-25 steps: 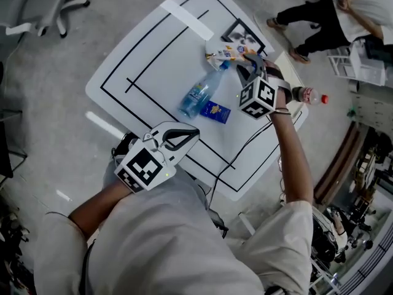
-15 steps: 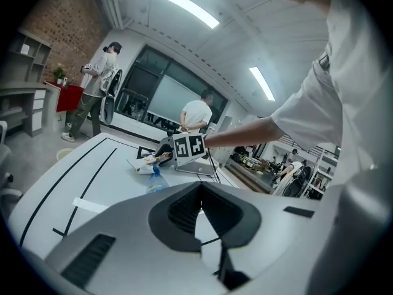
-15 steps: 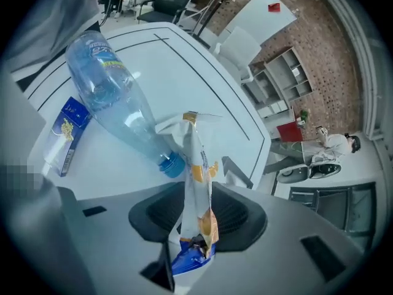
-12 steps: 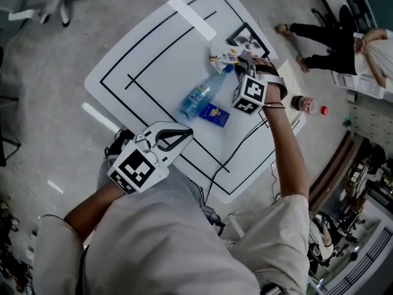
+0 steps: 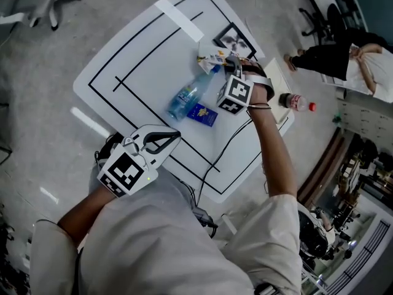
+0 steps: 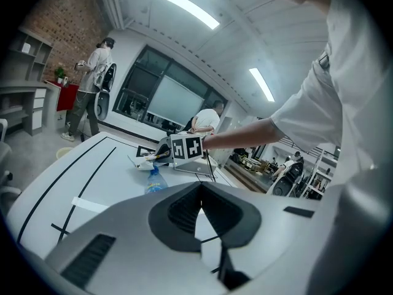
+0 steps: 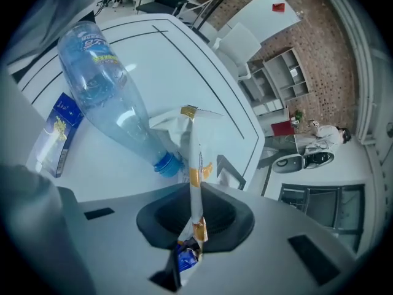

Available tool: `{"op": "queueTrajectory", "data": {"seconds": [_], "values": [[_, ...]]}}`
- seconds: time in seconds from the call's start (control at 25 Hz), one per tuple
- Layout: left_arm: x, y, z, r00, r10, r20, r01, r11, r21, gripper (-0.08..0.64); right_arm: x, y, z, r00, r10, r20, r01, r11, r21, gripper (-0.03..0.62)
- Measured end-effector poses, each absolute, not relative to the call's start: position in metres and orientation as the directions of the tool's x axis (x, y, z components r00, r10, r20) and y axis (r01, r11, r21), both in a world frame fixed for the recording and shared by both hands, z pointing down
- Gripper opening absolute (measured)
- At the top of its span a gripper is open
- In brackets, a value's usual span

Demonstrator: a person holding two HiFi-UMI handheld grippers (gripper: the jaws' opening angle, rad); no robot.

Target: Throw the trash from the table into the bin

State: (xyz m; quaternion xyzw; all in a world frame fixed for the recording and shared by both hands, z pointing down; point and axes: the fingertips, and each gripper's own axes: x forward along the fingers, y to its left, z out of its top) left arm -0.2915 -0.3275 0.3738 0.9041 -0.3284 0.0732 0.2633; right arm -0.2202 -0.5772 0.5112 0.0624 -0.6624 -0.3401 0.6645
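A crumpled white snack wrapper [image 7: 195, 141] with orange and blue print lies at the table's far side, beside the cap of a clear plastic bottle [image 5: 184, 97] lying flat. My right gripper [image 7: 195, 196] has just been closing and is shut on the wrapper, which stands as a thin strip between the pads. From above, this gripper [image 5: 231, 66] points down at the wrapper [image 5: 210, 59]. A small blue box [image 5: 201, 114] lies next to the bottle. My left gripper [image 5: 171, 137] hovers over the table's near edge, shut and empty; its own view shows the jaws [image 6: 200, 196] meeting.
The white table [image 5: 135, 54] carries black lines and a framed picture [image 5: 233, 40] at its far corner. A red-capped bottle [image 5: 296, 102] lies beyond the right edge. A person [image 5: 344, 57] is at the upper right, an office chair [image 5: 37, 5] at the upper left.
My right gripper has come down onto the wrapper and its jaws have closed on it. The left gripper has stayed where it was.
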Motion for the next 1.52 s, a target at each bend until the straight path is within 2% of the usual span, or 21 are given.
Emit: {"op": "queueTrajectory", "data": {"seconds": [0.36, 0.72, 1.52], "values": [[-0.286, -0.326, 0.369, 0.792, -0.540, 0.285, -0.609, -0.668, 0.427, 0.008, -0.219, -0.570, 0.479, -0.144, -0.579, 0.802, 0.290, 0.750, 0.594, 0.040], [-0.279, -0.322, 0.363, 0.821, -0.512, 0.252, -0.569, -0.702, 0.428, 0.008, -0.208, -0.548, 0.455, -0.139, -0.585, 0.799, 0.128, 0.790, 0.600, 0.037], [-0.225, -0.301, 0.358, 0.949, -0.245, 0.198, -0.308, -0.850, 0.428, 0.008, -0.152, -0.430, 0.427, -0.083, -0.586, 0.806, -0.265, 0.792, 0.550, 0.035]]}}
